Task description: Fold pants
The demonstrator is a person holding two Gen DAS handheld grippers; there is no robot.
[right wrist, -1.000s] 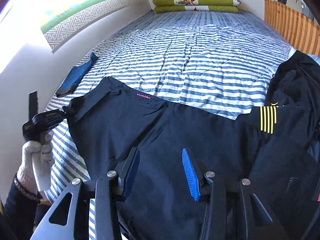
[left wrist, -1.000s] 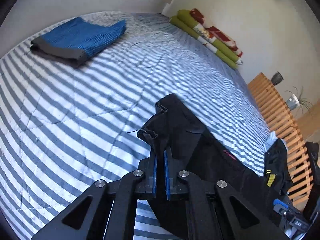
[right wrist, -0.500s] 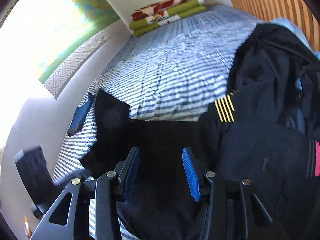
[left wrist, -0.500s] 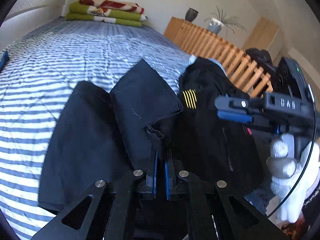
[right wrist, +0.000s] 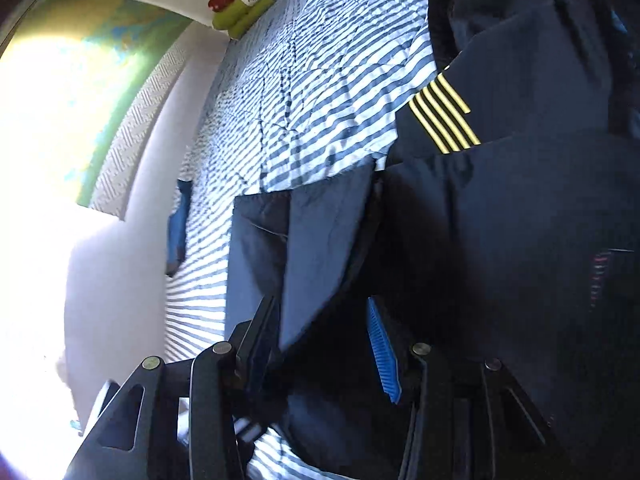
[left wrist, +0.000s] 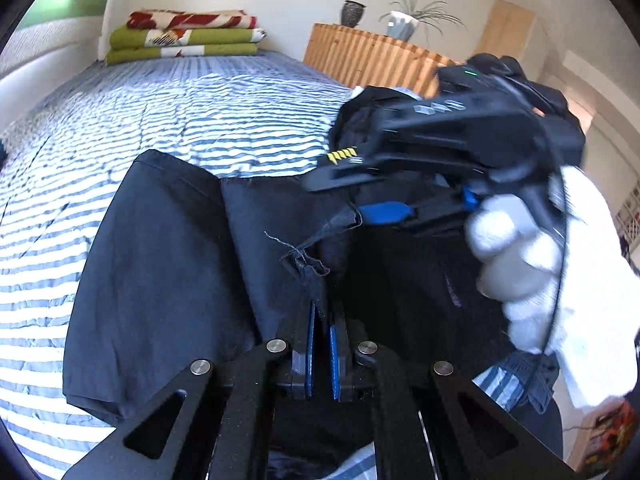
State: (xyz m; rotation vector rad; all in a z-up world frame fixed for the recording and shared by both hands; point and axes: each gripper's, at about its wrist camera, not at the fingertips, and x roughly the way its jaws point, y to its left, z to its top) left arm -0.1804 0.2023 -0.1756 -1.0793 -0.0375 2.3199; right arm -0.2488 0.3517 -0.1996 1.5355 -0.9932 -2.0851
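Pants (left wrist: 168, 264) hem pinched in closed left tool (left wrist: 320, 320), cloth beneath half-open, empty right tool (right wrist: 320, 344)

Up close, the left claw (left wrist: 322, 344) is all matte black angular arms with triangular cut-outs, round silver screws at the joints and thin blue pads lining its fingers. The right claw (right wrist: 320, 344) has the same black frame, silver screws and a ribbed bright blue pad. A white knitted glove (left wrist: 532, 264) covers the hand, with a thin black cable running across it.
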